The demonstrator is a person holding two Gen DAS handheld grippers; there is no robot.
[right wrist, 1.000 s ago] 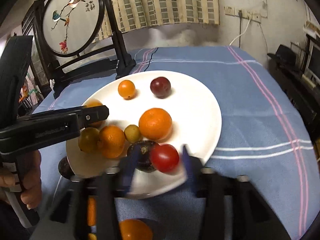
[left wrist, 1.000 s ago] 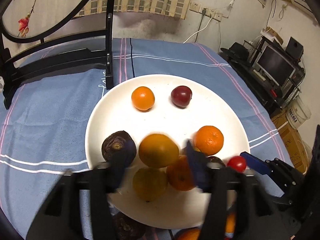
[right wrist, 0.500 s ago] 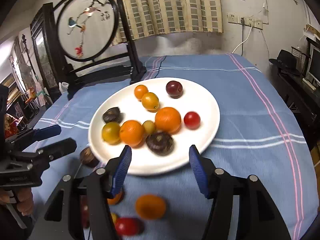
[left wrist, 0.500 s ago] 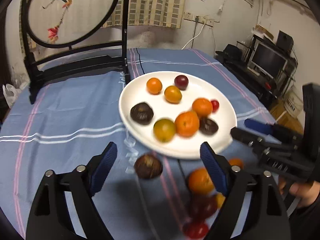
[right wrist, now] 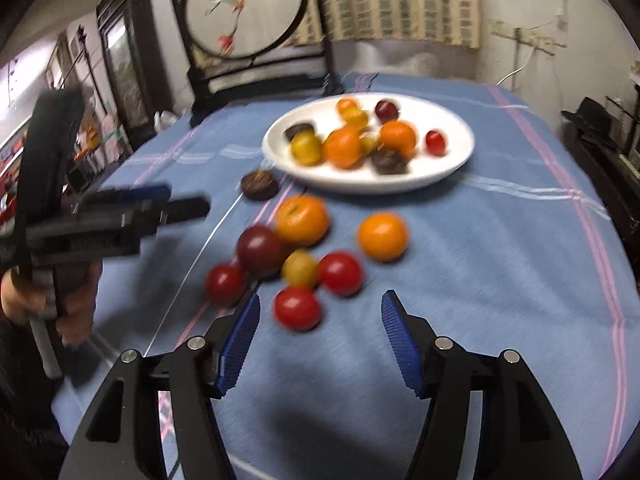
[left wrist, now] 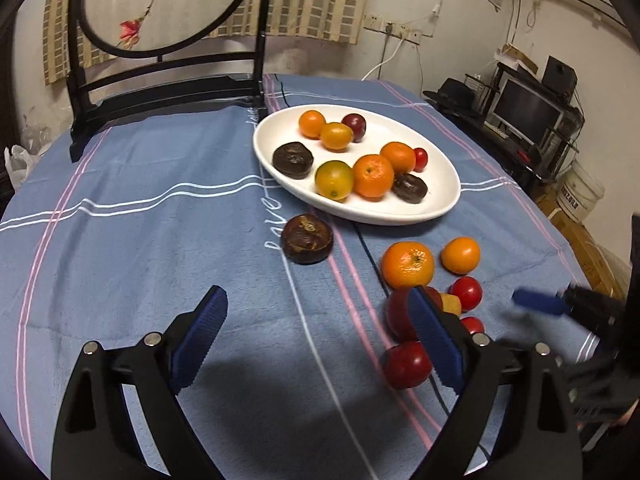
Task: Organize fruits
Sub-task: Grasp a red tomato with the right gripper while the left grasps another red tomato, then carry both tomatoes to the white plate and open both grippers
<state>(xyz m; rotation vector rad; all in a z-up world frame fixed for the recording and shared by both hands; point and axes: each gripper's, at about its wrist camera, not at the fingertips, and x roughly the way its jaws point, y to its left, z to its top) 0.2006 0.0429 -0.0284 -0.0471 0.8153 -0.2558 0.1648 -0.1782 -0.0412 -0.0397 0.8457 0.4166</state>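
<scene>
Fruit-filled plate, loose fruit beside

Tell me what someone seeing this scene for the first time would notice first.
Probably the white plate heaped with oranges and dark fruits, far side of the blue striped tablecloth. Next, the loose cluster of fruit on the cloth in front of it, led by a bright mandarin and red tomatoes. Both the left gripper and right gripper hang open and empty in the foreground.

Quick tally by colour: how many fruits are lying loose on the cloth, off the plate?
Orange fruits: 2
Bright red fruits: 3
Dark red fruit: 1
Yellow fruit: 1
Dark brown fruit: 1
Total: 8
</scene>
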